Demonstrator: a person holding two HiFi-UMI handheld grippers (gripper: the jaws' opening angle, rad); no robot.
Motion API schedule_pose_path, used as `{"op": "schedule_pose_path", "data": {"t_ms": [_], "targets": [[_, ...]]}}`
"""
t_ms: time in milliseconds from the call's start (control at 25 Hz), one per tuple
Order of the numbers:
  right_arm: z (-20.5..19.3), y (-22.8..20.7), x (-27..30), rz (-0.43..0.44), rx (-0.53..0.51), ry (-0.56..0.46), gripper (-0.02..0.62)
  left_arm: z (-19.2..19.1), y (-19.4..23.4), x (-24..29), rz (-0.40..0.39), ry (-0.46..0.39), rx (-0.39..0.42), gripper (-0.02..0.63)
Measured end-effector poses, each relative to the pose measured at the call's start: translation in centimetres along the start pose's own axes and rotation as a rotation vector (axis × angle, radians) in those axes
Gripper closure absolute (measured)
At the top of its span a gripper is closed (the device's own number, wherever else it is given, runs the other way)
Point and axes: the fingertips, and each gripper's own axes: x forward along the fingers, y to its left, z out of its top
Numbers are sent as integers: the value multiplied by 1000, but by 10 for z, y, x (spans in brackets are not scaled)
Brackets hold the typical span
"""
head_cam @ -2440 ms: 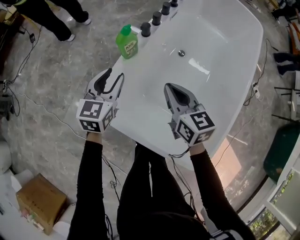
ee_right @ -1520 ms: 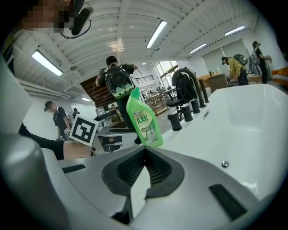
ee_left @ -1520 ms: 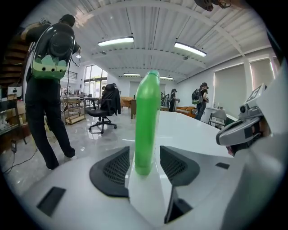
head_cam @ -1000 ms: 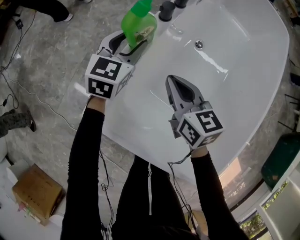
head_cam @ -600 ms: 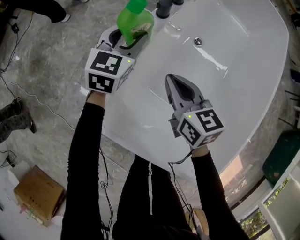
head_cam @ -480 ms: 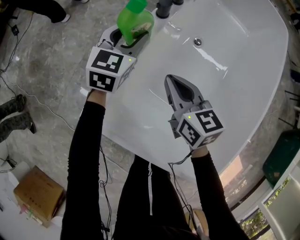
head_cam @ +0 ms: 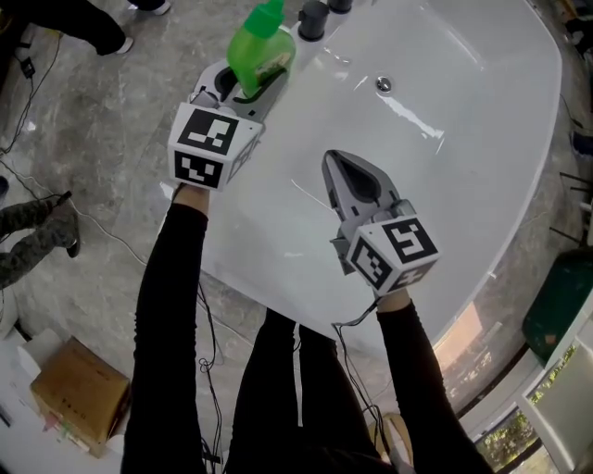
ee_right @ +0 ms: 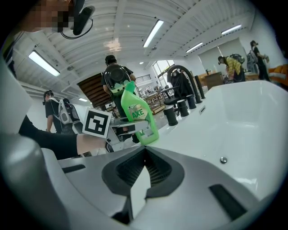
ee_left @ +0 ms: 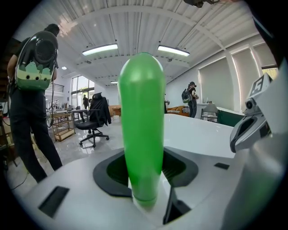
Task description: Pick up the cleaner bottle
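One white tub [head_cam: 463, 139] fills the upper right of the head view. Two grippers sit over it. The right gripper [head_cam: 332, 163], frame centre, has its jaws pressed together with nothing in them. The left gripper [head_cam: 243, 85], upper left, is closing on the single green bottle [head_cam: 261, 54]; the left gripper view shows the bottle between its pads with no gap on either side.

The bottle stands on the tub rim with its long axis upright and its cap up. In the head view the cap points toward the top edge. Two dark knobs [head_cam: 312, 13] sit just beside it.

Only the right gripper view shows the bottle's AXE label [ee_right: 133, 112], facing that camera. The left gripper view sees the bottle's narrow edge.
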Motion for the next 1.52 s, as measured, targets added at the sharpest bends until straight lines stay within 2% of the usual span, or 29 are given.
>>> {"op": "schedule_pose_path", "data": {"t_ms": [280,560,800,1080,1280,1520], "targets": [[1,-3,-4,-7,5,-6,594,-3,-11,-13,7,-10,2,416],[1,-7,-16,-31,17,-10,594,4,-41,-37,-37,-34,6,416],[9,-5,-51,-49,44,-39,594,20,-86,-64,-98,-30,32,416],[14,-1,-96,-69,41,-81,594,40,-144,-90,-169,-38,18,416],[11,-4,-138,-126,62,-70,594,54,-183,-102,-215,-45,21,416],[2,-12,-176,-158,90,-117,594,62,-222,-110,-273,-40,16,416]]}}
